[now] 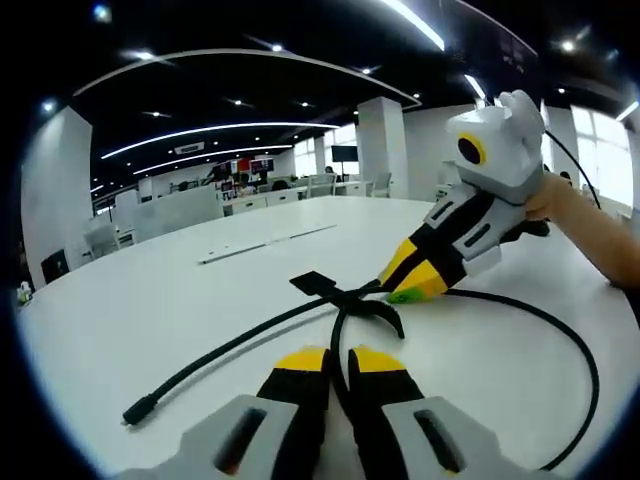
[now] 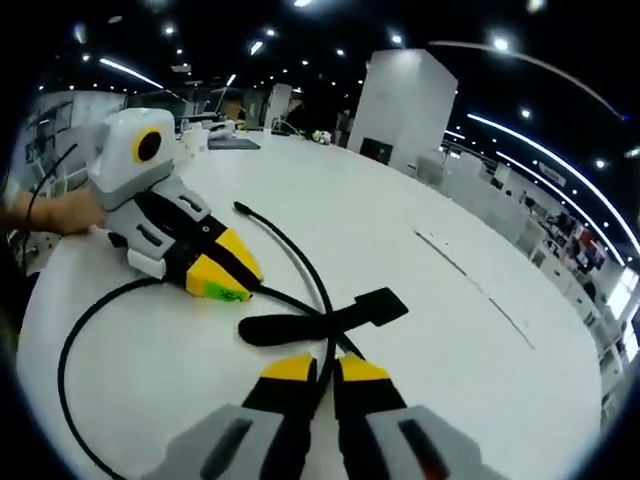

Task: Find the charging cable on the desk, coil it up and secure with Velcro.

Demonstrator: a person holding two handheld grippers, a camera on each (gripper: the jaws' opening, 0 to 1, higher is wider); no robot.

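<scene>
Right, you've got both tongs down at the crossing where the black charging cable (image 1: 250, 338) overlaps itself on the white tabletop (image 1: 180, 290). Left tongs (image 1: 339, 362): jaws nearly pressed together, cable running up between the yellow tips, so pinching it by the look of it. Right tongs (image 2: 317, 371): same story, cable threaded between near-closed tips. In the left gripper view the right tongs come in from the right, tips at the crossing beside the Velcro strap (image 1: 330, 292).

To do it well: keep one grip fixed at the crossing as an anchor, so the loop doesn't spring open. Feed the free tail with the plug (image 1: 140, 410) round into the loop before touching the strap. The strap lies flat and spread across the cable; I'd wrap it only once all turns are stacked, and pull it snug.

Count: one cable, one strap, one plug end in sight, one large loop so far, two tongs, one hand (image 2: 60, 212).
</scene>
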